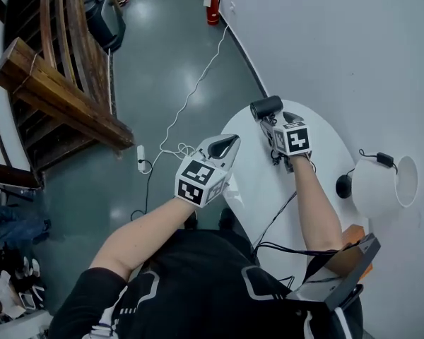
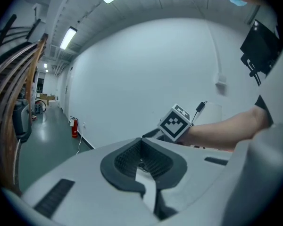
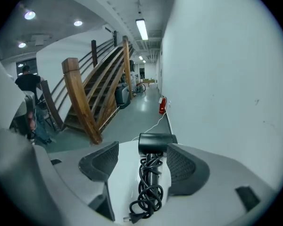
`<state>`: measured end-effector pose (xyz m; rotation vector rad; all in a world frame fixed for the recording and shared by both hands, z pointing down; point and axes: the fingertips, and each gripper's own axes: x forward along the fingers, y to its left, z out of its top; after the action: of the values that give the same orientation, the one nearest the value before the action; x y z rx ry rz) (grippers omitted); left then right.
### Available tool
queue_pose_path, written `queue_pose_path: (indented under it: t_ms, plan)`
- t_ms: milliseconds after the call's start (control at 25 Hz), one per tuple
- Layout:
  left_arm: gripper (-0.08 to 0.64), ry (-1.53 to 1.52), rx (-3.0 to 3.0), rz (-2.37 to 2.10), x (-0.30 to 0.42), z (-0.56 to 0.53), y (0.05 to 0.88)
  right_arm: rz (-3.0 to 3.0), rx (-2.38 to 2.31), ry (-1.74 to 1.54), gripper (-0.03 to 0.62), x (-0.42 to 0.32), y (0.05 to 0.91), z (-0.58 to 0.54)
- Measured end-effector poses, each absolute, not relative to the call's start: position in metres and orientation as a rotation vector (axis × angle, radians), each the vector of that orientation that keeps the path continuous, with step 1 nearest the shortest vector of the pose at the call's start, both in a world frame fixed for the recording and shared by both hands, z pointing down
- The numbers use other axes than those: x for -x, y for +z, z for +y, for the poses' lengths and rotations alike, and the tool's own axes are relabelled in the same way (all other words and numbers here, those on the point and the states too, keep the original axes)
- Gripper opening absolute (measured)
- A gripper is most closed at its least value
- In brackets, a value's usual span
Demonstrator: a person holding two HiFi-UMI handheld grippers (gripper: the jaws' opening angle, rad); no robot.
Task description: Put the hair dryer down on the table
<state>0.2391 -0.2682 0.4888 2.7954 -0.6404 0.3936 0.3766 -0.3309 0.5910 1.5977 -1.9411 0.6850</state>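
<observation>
On the round white desk (image 1: pixel 258 182) by the white wall (image 1: pixel 339 41), near a glossy grey floor (image 1: pixel 169 69) and wooden staircase (image 1: pixel 56 90), the hair dryer (image 3: pixel 154 144) lies between the right tool's (image 3: pixel 144 159) wide-spread jaws, while the left tool (image 2: pixel 142 142) is closed and empty.

— What sort of place is this?

— A large indoor hall in a workplace or lab building, not a home. The glossy grey-green floor (image 1: pixel 162 55) runs along a plain white wall (image 1: pixel 339 41), with a red fire extinguisher (image 1: pixel 213 9) at the wall's foot.

— Anything else?

— A broad wooden staircase (image 3: pixel 96 95) with curved rails, and fluorescent strip lights (image 3: pixel 142 28) on a bare ceiling. A white power strip (image 1: pixel 140 158) lies on the floor near the edge of a round white table (image 1: pixel 254 182), its white cable (image 1: pixel 191 90) trailing loose.
</observation>
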Motion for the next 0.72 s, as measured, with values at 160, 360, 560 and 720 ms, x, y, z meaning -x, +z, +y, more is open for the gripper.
queue_pose_path:
  t_ms: [160,360,560,720]
  plan:
    - [0.005,0.354,-2.887,-0.548,-0.245,-0.257,0.466,-1.994,-1.726,0.613,0.307,-0.367,0.539,-0.314]
    - [0.005,0.301,-2.945,-0.431,-0.252,-0.238,0.446,-2.03,-1.854,0.571,0.305,-0.356,0.494,-0.282]
    - [0.005,0.257,-2.914,-0.392,-0.242,-0.237,0.433,-2.054,-1.982,0.506,0.247,-0.341,0.459,-0.255]
    - [0.005,0.205,-2.913,-0.357,-0.227,-0.24,0.42,-2.058,-2.092,0.462,0.133,-0.322,0.439,-0.236]
